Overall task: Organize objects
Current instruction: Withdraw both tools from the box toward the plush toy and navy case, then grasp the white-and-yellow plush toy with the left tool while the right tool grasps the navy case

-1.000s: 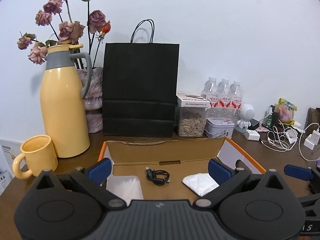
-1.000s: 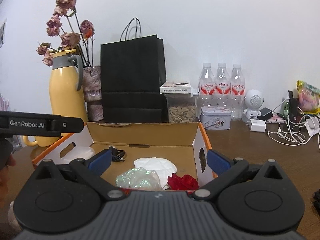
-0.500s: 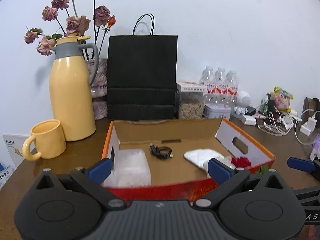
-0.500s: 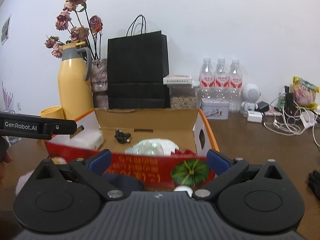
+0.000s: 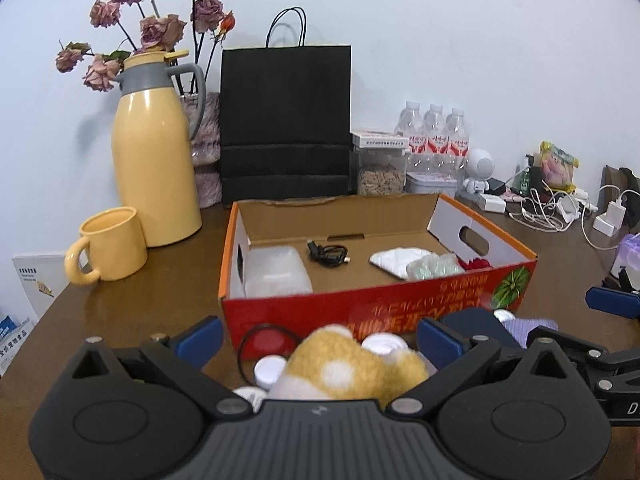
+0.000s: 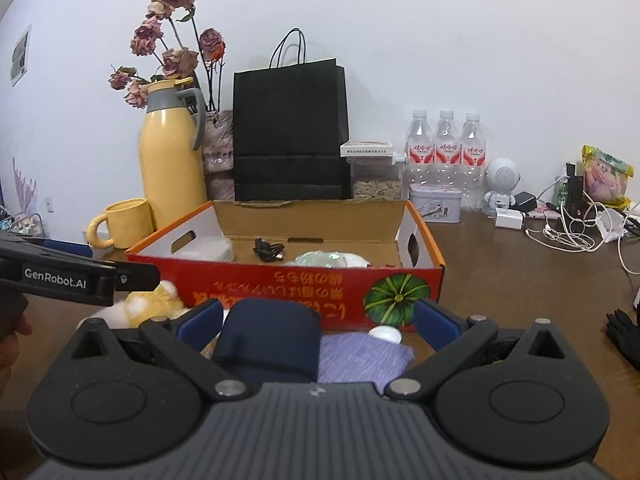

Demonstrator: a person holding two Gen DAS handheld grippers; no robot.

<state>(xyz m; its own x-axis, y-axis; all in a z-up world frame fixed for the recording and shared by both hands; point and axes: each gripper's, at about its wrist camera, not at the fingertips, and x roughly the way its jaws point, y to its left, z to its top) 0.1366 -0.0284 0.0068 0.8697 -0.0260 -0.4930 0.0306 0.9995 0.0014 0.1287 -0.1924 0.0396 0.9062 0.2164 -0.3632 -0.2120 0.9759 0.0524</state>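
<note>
In the red cardboard box (image 5: 360,304): black cable (image 5: 326,254), white cloth (image 5: 394,259), clear tub (image 5: 276,274).

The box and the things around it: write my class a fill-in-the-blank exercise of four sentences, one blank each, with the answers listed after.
1. The cable lies inside the ____.
2. The mug stands beside the jug, and both are coloured ____.
3. Behind the box stands a paper bag coloured ____.
4. The number of water bottles by the wall is ____.

Missing words: box; yellow; black; three
</note>
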